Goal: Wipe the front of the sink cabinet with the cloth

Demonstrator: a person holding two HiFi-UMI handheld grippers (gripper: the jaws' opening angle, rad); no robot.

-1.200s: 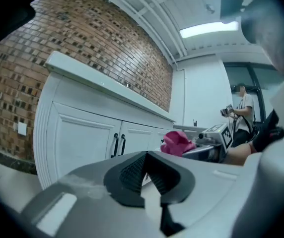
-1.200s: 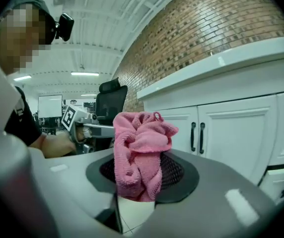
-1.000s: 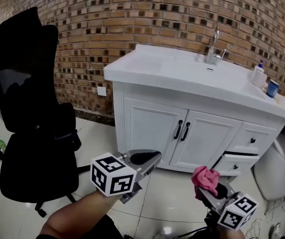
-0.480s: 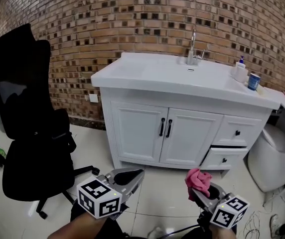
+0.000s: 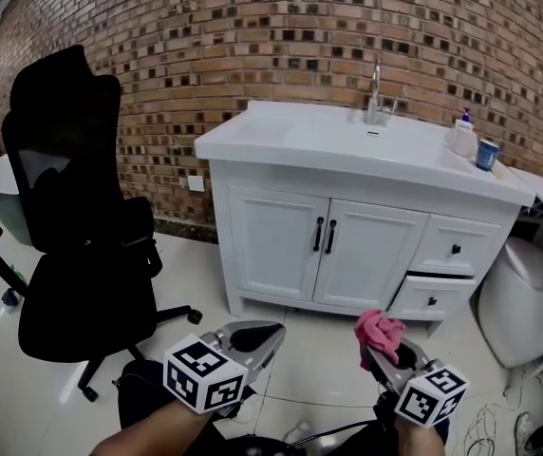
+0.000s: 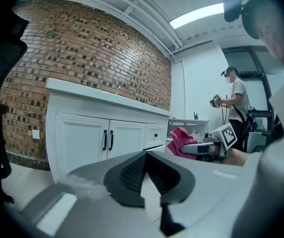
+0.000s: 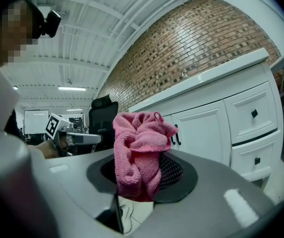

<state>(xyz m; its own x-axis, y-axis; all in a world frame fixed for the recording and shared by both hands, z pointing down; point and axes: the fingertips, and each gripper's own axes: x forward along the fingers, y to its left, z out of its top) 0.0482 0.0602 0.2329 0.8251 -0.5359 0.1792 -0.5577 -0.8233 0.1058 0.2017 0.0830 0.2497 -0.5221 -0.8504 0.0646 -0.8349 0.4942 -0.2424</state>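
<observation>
The white sink cabinet (image 5: 281, 245) stands against the brick wall, with two doors carrying black handles (image 5: 324, 236) and drawers to the right. It also shows in the left gripper view (image 6: 82, 138) and the right gripper view (image 7: 206, 128). My right gripper (image 5: 378, 350) hangs low, well short of the cabinet, shut on a bunched pink cloth (image 5: 378, 329) that sticks up from between its jaws (image 7: 138, 150). My left gripper (image 5: 252, 335) is level with it on the left, its jaws shut with nothing between them (image 6: 144, 162).
A black office chair (image 5: 82, 217) stands left of the cabinet. A white toilet (image 5: 528, 302) sits at its right. The lower drawer (image 5: 433, 297) is pulled slightly out. Faucet (image 5: 376, 93), soap bottle (image 5: 461, 136) and blue cup (image 5: 486, 153) are on the countertop. A person (image 6: 236, 103) stands far off.
The head view has swung and levelled, so the cabinet now sits upright at centre. Both grippers stay low in front, and the pink cloth stays held in the right one.
</observation>
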